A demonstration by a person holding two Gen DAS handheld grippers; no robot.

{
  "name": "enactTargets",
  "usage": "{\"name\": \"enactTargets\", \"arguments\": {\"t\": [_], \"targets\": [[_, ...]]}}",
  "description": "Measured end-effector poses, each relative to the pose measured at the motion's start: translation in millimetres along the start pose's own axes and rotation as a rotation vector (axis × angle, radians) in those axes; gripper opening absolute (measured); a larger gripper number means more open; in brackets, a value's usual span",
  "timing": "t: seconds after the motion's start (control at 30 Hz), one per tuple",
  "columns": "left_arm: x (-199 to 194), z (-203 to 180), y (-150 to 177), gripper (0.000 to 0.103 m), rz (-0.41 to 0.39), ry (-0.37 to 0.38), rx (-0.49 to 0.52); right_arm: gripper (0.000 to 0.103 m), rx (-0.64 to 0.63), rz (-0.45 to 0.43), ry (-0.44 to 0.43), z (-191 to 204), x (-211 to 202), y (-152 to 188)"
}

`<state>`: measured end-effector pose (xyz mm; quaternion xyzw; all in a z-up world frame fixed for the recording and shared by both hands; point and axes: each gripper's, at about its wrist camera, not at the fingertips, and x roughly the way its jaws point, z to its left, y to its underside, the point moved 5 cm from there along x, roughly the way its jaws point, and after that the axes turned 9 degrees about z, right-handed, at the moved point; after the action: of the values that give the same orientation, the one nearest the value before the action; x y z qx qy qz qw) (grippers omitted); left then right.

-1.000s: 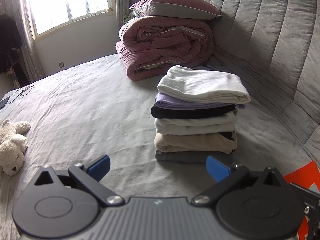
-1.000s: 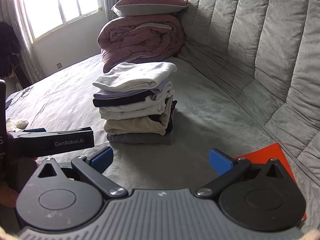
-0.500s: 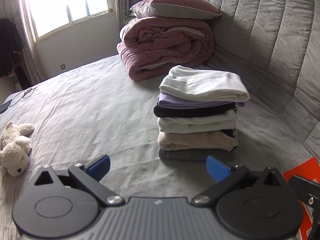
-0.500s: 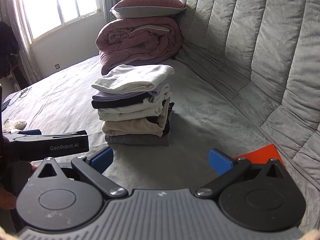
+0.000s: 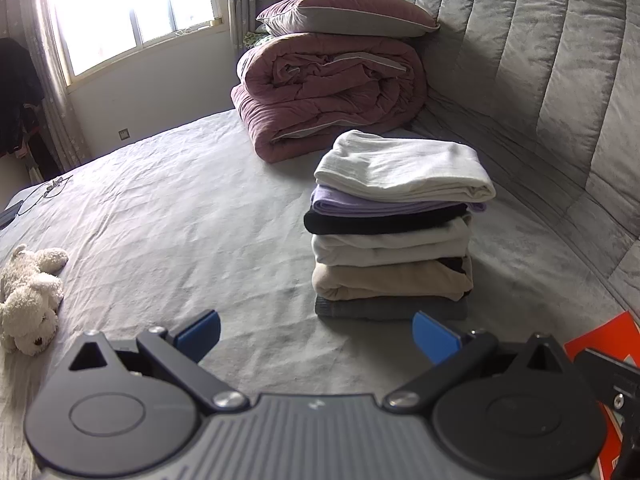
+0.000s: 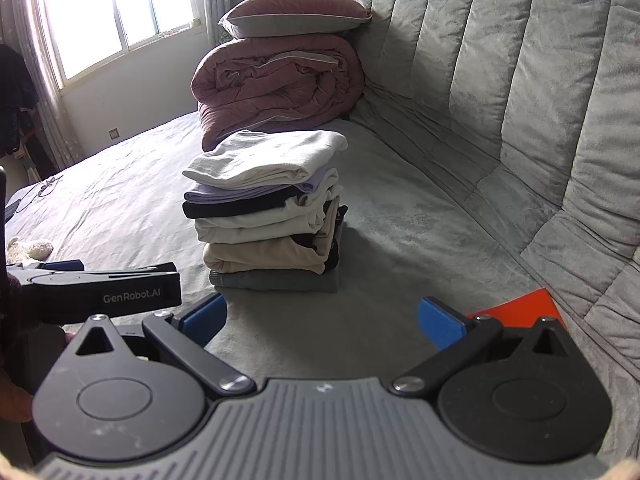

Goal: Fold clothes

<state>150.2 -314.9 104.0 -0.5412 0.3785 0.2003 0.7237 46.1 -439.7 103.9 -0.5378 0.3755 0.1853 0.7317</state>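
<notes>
A stack of folded clothes [image 5: 394, 228] sits on the grey bed [image 5: 168, 216] at centre frame, a white piece on top and a dark grey one at the bottom. The left claw [image 5: 316, 334] and right claw [image 6: 322, 316] both hover spread wide and empty, low in frame, short of the stack. A rolled maroon quilt [image 5: 328, 92] lies behind.

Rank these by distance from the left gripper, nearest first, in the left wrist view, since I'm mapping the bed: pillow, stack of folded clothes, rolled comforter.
From the left gripper:
1. Stack of folded clothes, just ahead, slightly right.
2. Rolled comforter, behind the stack, by the headboard.
3. Pillow, on top of the comforter, farthest.
</notes>
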Motion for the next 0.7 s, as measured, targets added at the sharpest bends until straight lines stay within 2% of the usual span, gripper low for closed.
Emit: {"name": "enactTargets", "arguments": {"t": [0.7], "targets": [[-0.6,-0.1,0.0,0.102,0.005,0.005,0.004,0.103,-0.012,0.001,0.011,3.2,-0.9,1.5]]}}
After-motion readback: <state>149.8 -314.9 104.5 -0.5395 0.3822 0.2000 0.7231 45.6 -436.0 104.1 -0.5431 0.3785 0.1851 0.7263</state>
